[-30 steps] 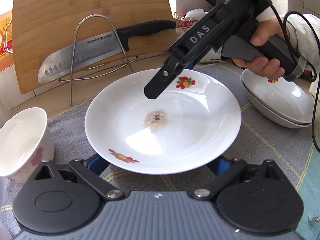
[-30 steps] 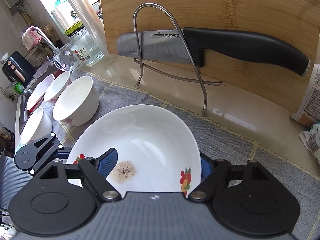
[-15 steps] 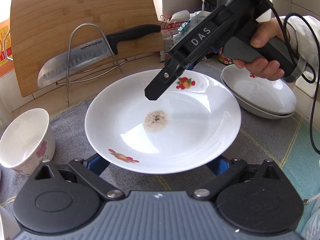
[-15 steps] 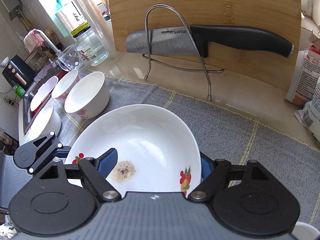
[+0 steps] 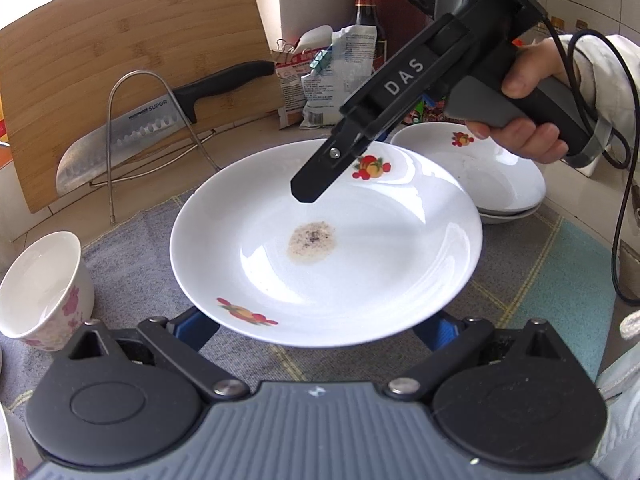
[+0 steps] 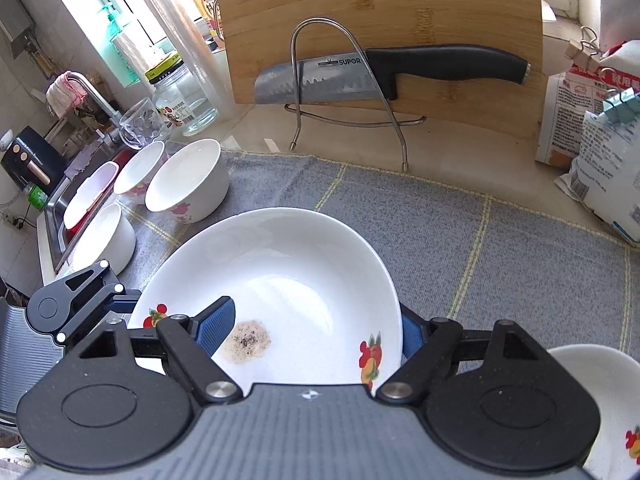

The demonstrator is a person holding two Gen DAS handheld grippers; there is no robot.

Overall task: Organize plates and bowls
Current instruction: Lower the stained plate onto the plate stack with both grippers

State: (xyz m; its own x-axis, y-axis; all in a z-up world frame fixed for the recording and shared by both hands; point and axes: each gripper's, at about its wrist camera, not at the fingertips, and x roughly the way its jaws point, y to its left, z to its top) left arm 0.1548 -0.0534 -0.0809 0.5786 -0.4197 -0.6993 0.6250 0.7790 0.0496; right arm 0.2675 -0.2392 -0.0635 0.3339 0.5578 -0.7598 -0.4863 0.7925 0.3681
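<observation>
Moved: plate (image 5: 326, 240) carried across the counter toward the stacked plates (image 5: 496, 176); a second ago that stack sat at the far edge of the left view, now it lies just beyond the plate's far right rim. Knife rack (image 5: 160, 136) has slid away to the left.
Meaning: looks like a carry to stack this plate on the others; drop not yet made.
Left gripper (image 5: 320, 326): under the plate's near rim, blue pads poking out each side. Spread or pressing, can't tell; the plate hides the tips.
Right gripper (image 6: 310, 330): pinching the plate's far rim, one blue pad inside the dish, one outside. Jaws part-way wide, steady.
Plate: off the grey mat (image 5: 132, 240), roughly level, brown residue spot at centre.
Left of plate: flowered bowl (image 5: 42, 292) near but apart; three more bowls (image 6: 132, 196) beyond it toward the sink.
Right of plate: stack just beside; open mat (image 6: 520, 256) before it, room to swing.
Beyond plate: knife (image 6: 360, 74) on its rack against the cutting board (image 6: 376, 4), well apart. Bags (image 6: 596, 140) behind the stack, the tight edge.
Risk: right hand (image 5: 528, 100) and cable hang over the stack.
</observation>
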